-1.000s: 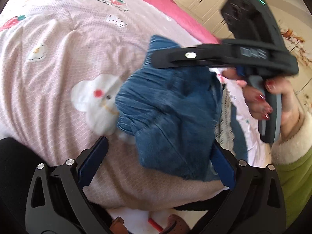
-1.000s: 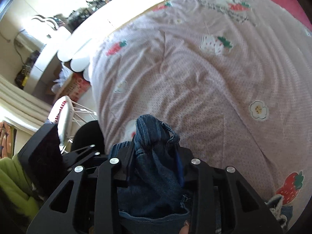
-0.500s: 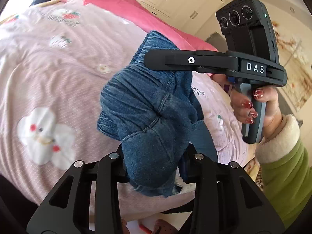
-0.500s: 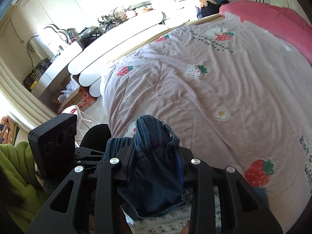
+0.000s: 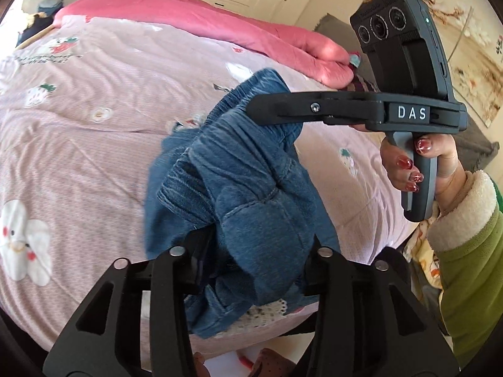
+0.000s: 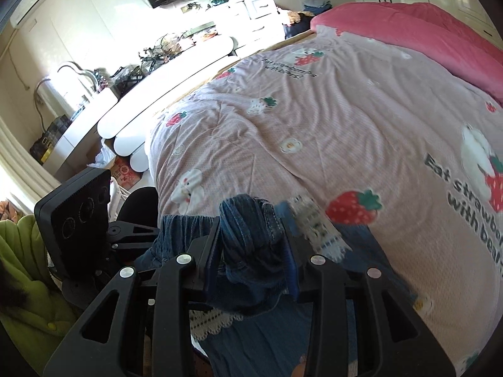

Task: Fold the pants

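Seen only from the left wrist: the right gripper (image 5: 264, 110) in side profile, clenched on the bunched denim pants (image 5: 251, 188), with a red-nailed hand (image 5: 418, 163) on its handle. Held above the pink quilted bed cover (image 6: 345, 119), crumpled, long axis impossible to tell. Left gripper (image 5: 254, 251) clamped on thick blue folds, lace trim (image 6: 317, 229) showing only from the right wrist.

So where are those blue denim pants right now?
The blue denim pants hang bunched above the pink strawberry-print bedspread, clamped between the left gripper and the right gripper.
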Motion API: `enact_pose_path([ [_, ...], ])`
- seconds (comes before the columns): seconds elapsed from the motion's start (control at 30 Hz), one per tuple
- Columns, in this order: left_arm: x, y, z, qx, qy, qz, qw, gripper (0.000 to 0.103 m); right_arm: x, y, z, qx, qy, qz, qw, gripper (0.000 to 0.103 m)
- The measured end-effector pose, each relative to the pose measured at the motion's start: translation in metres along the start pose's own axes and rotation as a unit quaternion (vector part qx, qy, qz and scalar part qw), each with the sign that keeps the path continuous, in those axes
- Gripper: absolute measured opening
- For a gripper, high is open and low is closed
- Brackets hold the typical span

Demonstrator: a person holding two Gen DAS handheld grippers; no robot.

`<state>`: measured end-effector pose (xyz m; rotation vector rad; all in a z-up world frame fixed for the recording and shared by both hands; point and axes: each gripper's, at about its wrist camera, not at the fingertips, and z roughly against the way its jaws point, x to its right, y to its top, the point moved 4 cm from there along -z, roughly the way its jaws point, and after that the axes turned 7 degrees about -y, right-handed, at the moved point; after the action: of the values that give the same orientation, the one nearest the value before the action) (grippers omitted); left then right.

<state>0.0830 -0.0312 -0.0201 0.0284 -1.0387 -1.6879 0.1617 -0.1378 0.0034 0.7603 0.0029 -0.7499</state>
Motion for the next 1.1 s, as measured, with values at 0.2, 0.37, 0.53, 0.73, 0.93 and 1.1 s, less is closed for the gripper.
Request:
enact_pose_path([
  [0.2,0.015,-0.002,-0.013,-0.011,0.01,-0.016,0.9998,0.039,0.023,-0.032,0.016,0.02,-0.003,-0.039,0.999,0.039],
  [0.37,0.034,-0.013,-0.018,-0.021,0.007,-0.023,0.9995,0.045,0.033,-0.058,0.026,0.028,-0.012,-0.061,0.998,0.04],
  [0.53,0.049,-0.021,-0.023,-0.025,0.001,-0.033,0.9991,0.058,0.042,-0.077,0.038,0.038,-0.026,-0.083,0.995,0.048],
  [0.73,0.073,-0.03,-0.041,-0.039,-0.004,-0.058,0.9976,0.069,0.055,-0.097,0.06,0.061,-0.047,-0.117,0.99,0.059],
  [0.93,0.082,-0.04,-0.052,-0.057,-0.009,-0.068,0.996,0.073,0.071,-0.112,0.079,0.075,-0.099,-0.168,0.978,0.068],
  [1.1,0.081,-0.029,-0.029,-0.058,-0.053,-0.062,0.9949,0.082,0.06,-0.115,0.099,0.102,-0.126,-0.168,0.972,0.076],
])
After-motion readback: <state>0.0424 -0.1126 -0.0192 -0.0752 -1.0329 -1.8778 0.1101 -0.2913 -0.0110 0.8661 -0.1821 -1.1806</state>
